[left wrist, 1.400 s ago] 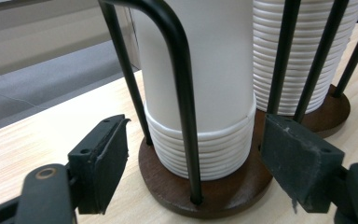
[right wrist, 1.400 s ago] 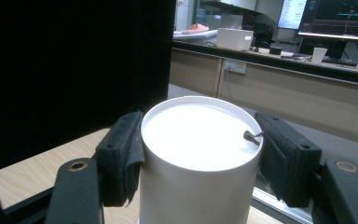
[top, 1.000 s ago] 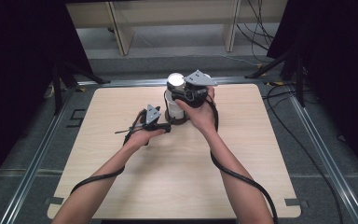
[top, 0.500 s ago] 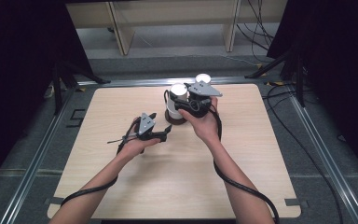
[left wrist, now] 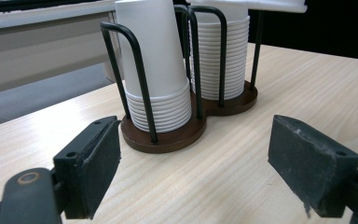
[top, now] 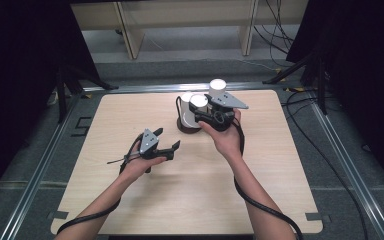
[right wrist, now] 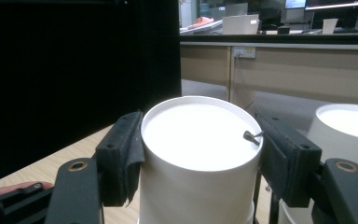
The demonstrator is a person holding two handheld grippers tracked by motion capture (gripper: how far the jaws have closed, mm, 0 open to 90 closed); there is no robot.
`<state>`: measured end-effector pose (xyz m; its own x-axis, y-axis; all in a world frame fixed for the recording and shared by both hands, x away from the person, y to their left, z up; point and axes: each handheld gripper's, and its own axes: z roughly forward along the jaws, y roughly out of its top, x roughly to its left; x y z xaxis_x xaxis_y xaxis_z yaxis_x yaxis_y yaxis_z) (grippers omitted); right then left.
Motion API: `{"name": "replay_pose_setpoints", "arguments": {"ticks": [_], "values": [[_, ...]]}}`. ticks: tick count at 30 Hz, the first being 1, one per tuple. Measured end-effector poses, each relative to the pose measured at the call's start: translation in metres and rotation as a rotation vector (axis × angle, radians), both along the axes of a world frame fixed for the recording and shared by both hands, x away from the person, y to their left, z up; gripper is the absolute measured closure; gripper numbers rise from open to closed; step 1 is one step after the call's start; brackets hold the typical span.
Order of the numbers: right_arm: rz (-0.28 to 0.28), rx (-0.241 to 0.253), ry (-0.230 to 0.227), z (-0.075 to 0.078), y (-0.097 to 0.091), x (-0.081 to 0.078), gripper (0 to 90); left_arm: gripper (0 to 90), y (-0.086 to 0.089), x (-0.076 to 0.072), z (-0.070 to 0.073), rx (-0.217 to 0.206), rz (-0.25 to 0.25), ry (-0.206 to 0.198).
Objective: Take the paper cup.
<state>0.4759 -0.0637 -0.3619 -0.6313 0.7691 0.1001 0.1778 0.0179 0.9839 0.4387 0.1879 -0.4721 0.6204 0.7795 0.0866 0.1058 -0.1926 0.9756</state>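
A brown-based wire cup holder [top: 184, 127] [left wrist: 168, 138] stands at the back middle of the table with two stacks of upside-down white paper cups [left wrist: 154, 60]. My right gripper [top: 217, 94] [right wrist: 200, 154] is shut on one white paper cup [top: 217, 84] [right wrist: 199, 140], held just to the right of and above the stacks, with another cup rim right under it. A second stack top [right wrist: 349, 121] sits beside it. My left gripper [top: 166, 140] [left wrist: 193, 168] hovers open, low over the table, in front and to the left of the holder, with nothing between its jaws.
The light wooden table [top: 280, 175] has a metal frame [top: 345, 165] around it. Dark curtains flank both sides. Wooden furniture legs [top: 130, 30] and cables [top: 280, 30] lie on the floor beyond the far edge.
My right gripper has moved right and up from the stack, carrying the cup. My left gripper has drawn back toward the person and to the left, away from the holder.
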Motion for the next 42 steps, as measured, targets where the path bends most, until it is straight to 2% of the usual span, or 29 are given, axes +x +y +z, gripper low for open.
{"name": "replay_pose_setpoints", "arguments": {"ticks": [1, 2, 3, 5, 6, 9, 11, 13, 17, 18, 19, 22, 25, 26, 29, 30, 31, 32, 34, 36, 37, 39, 42], "values": [[-0.002, 0.011, -0.002, -0.001, -0.002, 0.0, 35.7, 16.6, 0.0, 0.0, 0.0, 0.0, 0.0, 0.0], [0.0, 0.01, 0.027, -0.002, -0.005, -0.001, 35.7, 16.6, 0.002, -0.004, 0.001, 0.01, 0.001, -0.001], [0.01, 0.033, 0.023, -0.004, -0.006, 0.0, 35.8, 16.6, 0.002, -0.006, 0.001, 0.004, -0.001, -0.005], [-0.001, 0.02, 0.033, -0.005, -0.008, -0.002, 35.7, 16.6, 0.003, -0.008, 0.001, 0.007, 0.0, -0.001], [0.004, 0.034, 0.026, -0.008, -0.01, -0.001, 35.7, 16.6, 0.005, -0.009, 0.001, 0.01, -0.001, -0.007], [-0.005, 0.035, 0.045, -0.013, -0.014, -0.005, 35.7, 16.6, 0.007, -0.013, 0.0, -0.01, 0.002, -0.013], [-0.012, 0.028, 0.059, -0.016, -0.017, -0.008, 35.7, 16.6, 0.009, -0.017, 0.0, 0.005, 0.005, -0.005], [-0.021, 0.037, 0.063, -0.019, -0.02, -0.009, 35.8, 16.6, 0.012, -0.02, 0.0, 0.012, 0.003, -0.004], [-0.021, 0.042, 0.067, -0.023, -0.026, -0.012, 35.8, 16.6, 0.014, -0.024, -0.001, -0.004, 0.003, -0.017], [-0.025, 0.052, 0.08, -0.025, -0.029, -0.013, 35.8, 16.6, 0.015, -0.026, 0.0, 0.006, 0.008, -0.009], [-0.025, 0.052, 0.08, -0.025, -0.029, -0.013, 35.8, 16.6, 0.014, -0.025, -0.001, -0.01, 0.004, -0.023], [-0.036, 0.074, 0.102, -0.029, -0.033, -0.014, 35.8, 16.5, 0.016, -0.029, -0.002, 0.01, 0.009, -0.013], [-0.039, 0.078, 0.106, -0.032, -0.036, -0.014, 35.8, 16.5, 0.017, -0.029, -0.003, 0.009, 0.009, -0.01], [-0.043, 0.086, 0.113, -0.034, -0.039, -0.015, 35.8, 16.6, 0.016, -0.028, -0.004, -0.005, 0.001, -0.022], [-0.038, 0.105, 0.131, -0.036, -0.04, -0.016, 35.8, 16.5, 0.015, -0.028, -0.005, -0.017, 0.005, -0.019], [-0.049, 0.111, 0.143, -0.037, -0.041, -0.017, 35.8, 16.6, 0.015, -0.028, -0.005, -0.013, 0.003, -0.017], [-0.052, 0.095, 0.121, -0.039, -0.043, -0.016, 35.8, 16.6, 0.015, -0.03, -0.004, 0.001, 0.008, -0.005], [-0.055, 0.124, 0.152, -0.042, -0.045, -0.017, 35.8, 16.6, 0.015, -0.03, -0.004, -0.002, 0.006, -0.003], [-0.048, 0.118, 0.146, -0.043, -0.046, -0.017, 35.8, 16.6, 0.014, -0.03, -0.004, 0.0, 0.004, -0.003], [-0.065, 0.124, 0.156, -0.046, -0.048, -0.017, 35.8, 16.6, 0.013, -0.03, -0.005, -0.001, -0.001, -0.001], [-0.066, 0.144, 0.175, -0.047, -0.049, -0.019, 35.8, 16.6, 0.013, -0.03, -0.005, -0.001, -0.001, -0.001], [-0.07, 0.156, 0.183, -0.05, -0.052, -0.02, 35.8, 16.6, 0.011, -0.029, -0.006, -0.013, -0.013, -0.014], [-0.083, 0.163, 0.182, -0.054, -0.058, -0.02, 35.8, 16.5, 0.011, -0.03, -0.006, 0.001, -0.008, 0.0]]}}
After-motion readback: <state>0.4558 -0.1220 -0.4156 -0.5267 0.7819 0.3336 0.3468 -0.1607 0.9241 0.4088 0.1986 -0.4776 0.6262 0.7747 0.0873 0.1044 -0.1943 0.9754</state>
